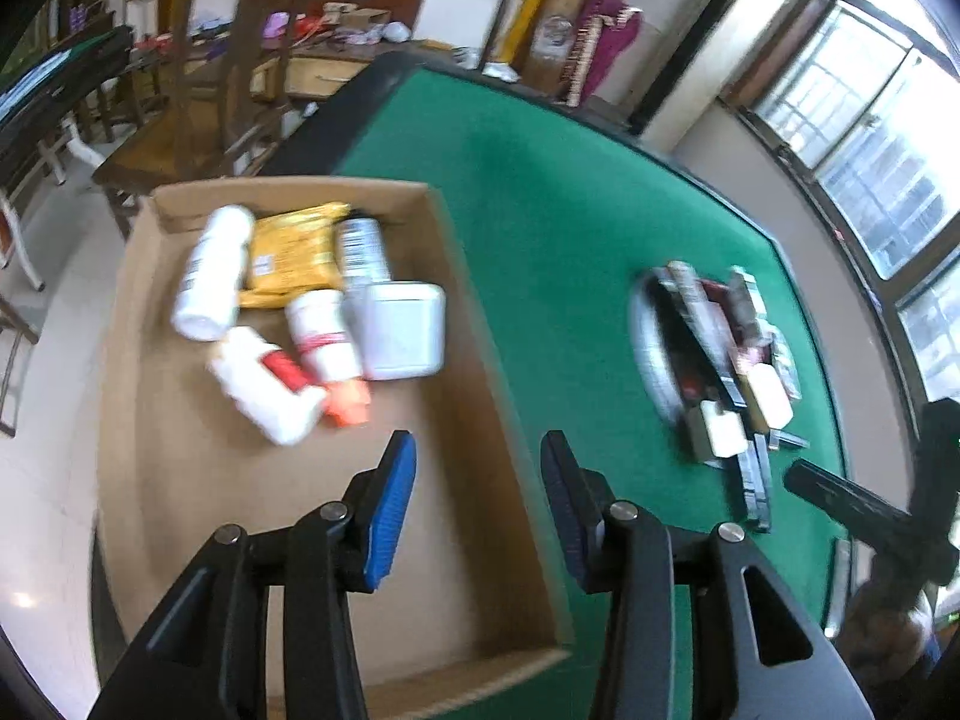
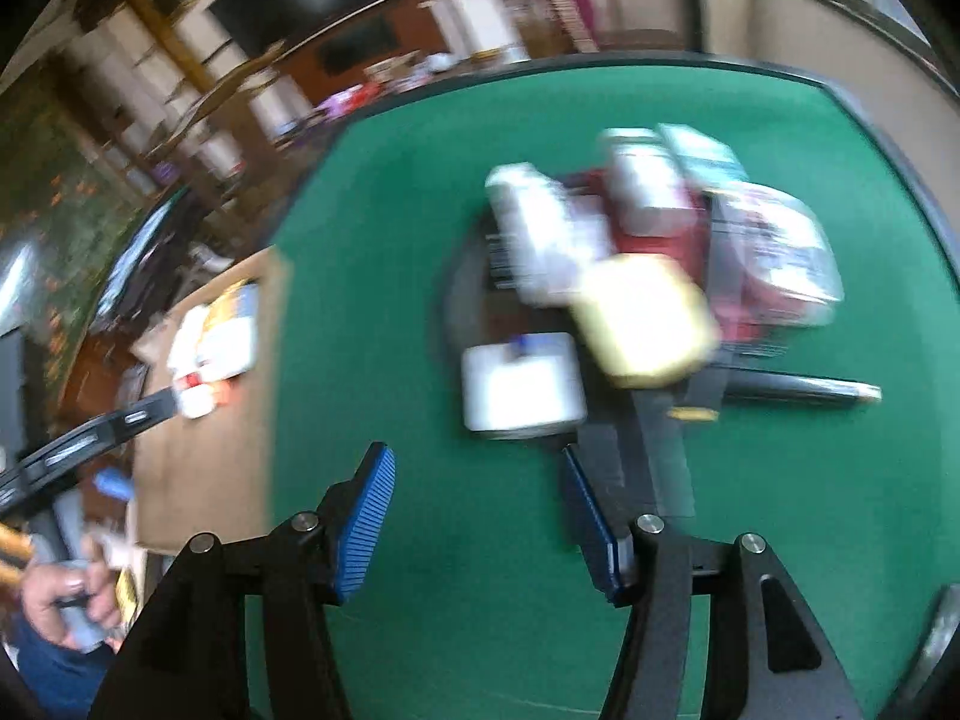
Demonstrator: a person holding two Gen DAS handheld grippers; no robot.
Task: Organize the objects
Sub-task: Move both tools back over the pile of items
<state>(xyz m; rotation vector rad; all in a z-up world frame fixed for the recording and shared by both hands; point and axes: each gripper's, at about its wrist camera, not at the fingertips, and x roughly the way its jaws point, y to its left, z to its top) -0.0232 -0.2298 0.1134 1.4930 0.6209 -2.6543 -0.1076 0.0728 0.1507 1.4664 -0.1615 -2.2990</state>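
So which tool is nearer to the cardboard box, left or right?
Left. The left tool hangs over the cardboard box; the right tool is over the green table, beside the box.

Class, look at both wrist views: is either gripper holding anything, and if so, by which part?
Nothing is held. The left gripper and the right gripper both have open jaws with nothing between them.

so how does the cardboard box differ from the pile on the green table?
The cardboard box holds mostly white bottles and a yellow packet lying loose; the pile is flat boxes and packs stacked over a dark tray. The cardboard box sits at the table's edge under the left gripper; the pile lies further onto the felt. Both hold jumbled items.
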